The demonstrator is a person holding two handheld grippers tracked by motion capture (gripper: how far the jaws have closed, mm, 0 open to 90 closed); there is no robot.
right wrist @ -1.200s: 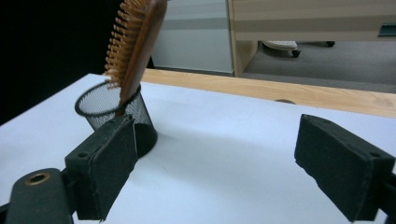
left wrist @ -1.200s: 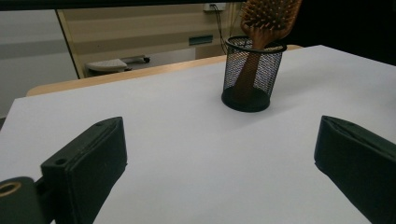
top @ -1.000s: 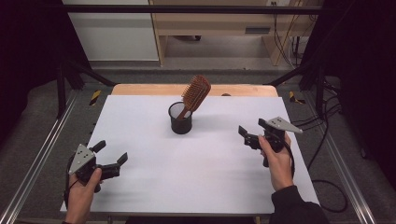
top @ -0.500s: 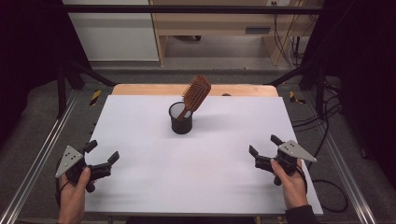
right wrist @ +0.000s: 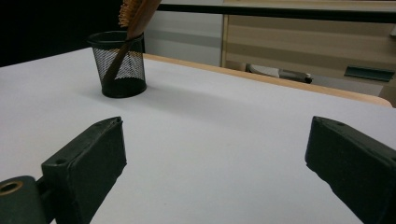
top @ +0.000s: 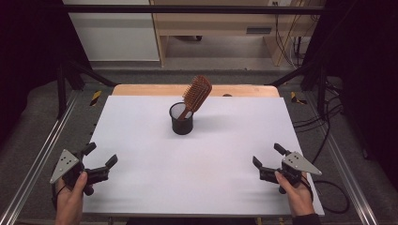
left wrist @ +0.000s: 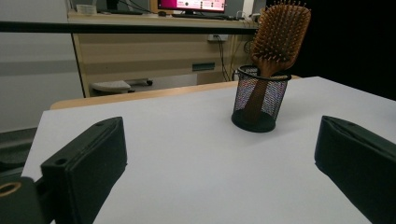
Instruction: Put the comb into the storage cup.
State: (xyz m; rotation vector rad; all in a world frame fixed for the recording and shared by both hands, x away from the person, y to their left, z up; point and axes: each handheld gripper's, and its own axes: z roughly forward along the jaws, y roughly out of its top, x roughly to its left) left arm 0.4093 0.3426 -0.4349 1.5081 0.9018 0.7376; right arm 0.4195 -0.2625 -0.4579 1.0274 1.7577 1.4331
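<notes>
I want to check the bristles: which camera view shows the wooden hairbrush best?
The left gripper view: the hairbrush faces it, bristles plain, handle inside the mesh cup. The high view shows it small and leaning; the right gripper view cuts off most of its head.

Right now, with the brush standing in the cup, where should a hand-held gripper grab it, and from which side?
Probably the brush head, from above. The handle sits down inside the mesh cup; the paddle head leans out over the rim to the right, free on all sides. Close on its thin edges, not the bristle face.
</notes>
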